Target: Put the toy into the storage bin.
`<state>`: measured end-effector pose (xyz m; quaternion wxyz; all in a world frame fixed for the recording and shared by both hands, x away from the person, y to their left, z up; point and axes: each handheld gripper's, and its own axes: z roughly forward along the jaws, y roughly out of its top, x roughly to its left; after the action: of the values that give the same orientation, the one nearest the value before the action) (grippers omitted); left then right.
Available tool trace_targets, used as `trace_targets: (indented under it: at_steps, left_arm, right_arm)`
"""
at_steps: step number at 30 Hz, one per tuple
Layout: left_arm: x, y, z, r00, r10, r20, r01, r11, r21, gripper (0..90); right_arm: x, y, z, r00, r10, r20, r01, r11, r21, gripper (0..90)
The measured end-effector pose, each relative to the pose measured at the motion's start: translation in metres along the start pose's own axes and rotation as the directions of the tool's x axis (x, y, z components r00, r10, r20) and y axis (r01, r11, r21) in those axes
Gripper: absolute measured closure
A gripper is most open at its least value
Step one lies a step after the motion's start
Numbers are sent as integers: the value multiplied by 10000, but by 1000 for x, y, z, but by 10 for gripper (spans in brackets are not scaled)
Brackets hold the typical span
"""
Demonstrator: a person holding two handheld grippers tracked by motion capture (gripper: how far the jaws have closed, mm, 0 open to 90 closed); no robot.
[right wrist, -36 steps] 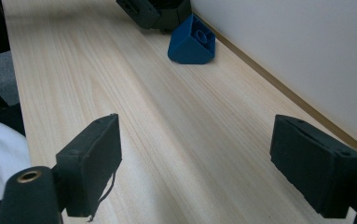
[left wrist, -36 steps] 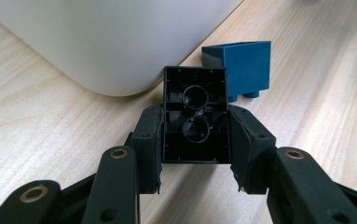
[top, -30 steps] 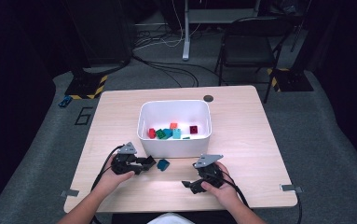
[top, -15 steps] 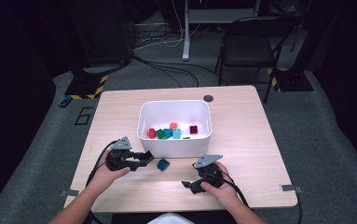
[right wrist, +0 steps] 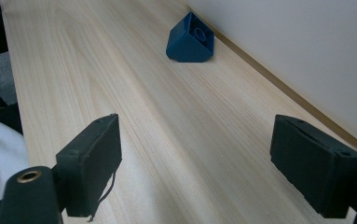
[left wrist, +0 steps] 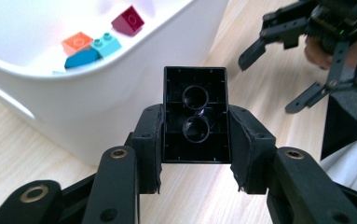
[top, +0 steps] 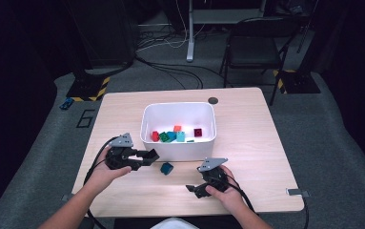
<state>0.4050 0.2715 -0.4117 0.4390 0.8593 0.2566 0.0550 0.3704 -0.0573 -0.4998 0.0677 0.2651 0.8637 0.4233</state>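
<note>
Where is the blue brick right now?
In the high view the blue brick lies on the table, just in front of the white bin, between the left gripper and the right gripper; nothing touches it.

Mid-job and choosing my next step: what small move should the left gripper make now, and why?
Probably carry it forward over the white bin's rim. The left gripper is shut on a black brick, held just short of the wall, and other bricks already lie inside.
</note>
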Motion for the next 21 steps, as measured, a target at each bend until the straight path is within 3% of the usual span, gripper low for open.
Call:
trace_targets:
  at_steps: [12, 21]
  left_arm:
    - [0, 41, -12, 9992, 374, 108, -371, 9989, -278, 585]
    - [8, 68, -6, 9985, 549, 13, -548, 9980, -318, 585]
  right_arm:
    - [0, 0, 0, 10000, 5, -3, -5, 10000, 19, 159]
    - [-1, 0, 0, 10000, -36, 10, 35, 10000, 31, 160]
